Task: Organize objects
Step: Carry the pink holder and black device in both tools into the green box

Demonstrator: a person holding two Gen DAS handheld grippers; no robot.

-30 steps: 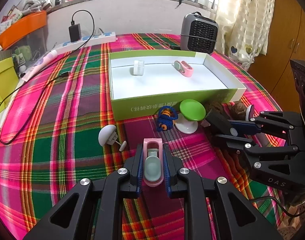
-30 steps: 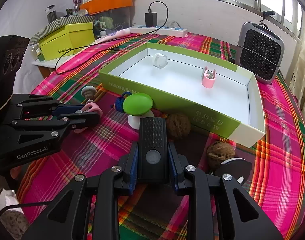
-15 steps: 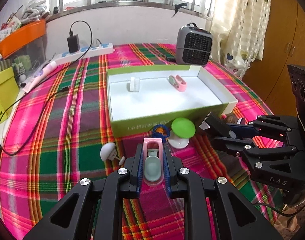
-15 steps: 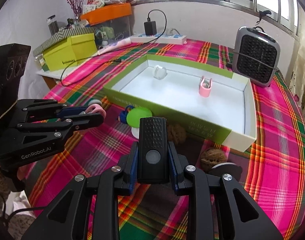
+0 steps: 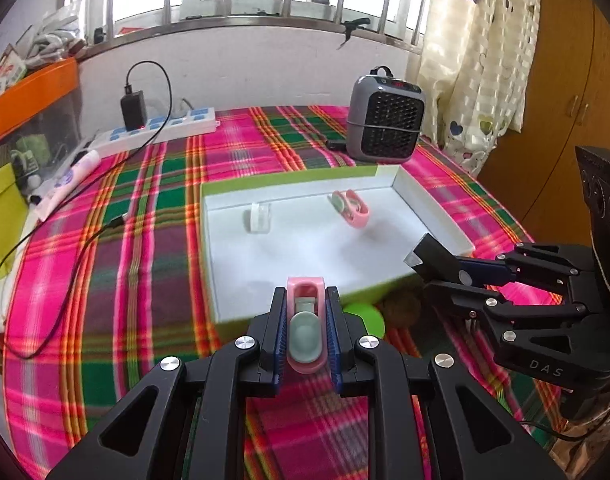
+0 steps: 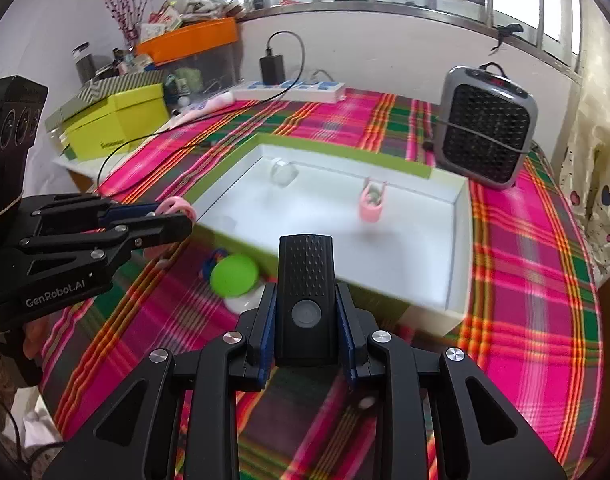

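A pink clip (image 5: 306,328) with a grey-green pad is held lower centre; a black remote (image 6: 305,298) likewise; the white-lined green box (image 5: 433,216) holds a second pink clip (image 5: 351,209) and a clear roll (image 5: 258,218).

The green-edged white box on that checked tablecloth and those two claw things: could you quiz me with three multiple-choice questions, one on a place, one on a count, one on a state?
1. Where does the grey mesh-fronted heater stand?
A. inside the box
B. on the cloth beyond the box
C. on the floor

2. How many things lie in the green-edged white box?
A. none
B. two
C. five

3. What is the left gripper doing?
A. hanging open
B. gripping a black remote
C. gripping a pink clip

Key: 1 B, it sits behind the far wall; 2 B, a clear roll of tape and a pink clip; 3 C, the pink clip with grey pad sits between its fingers.
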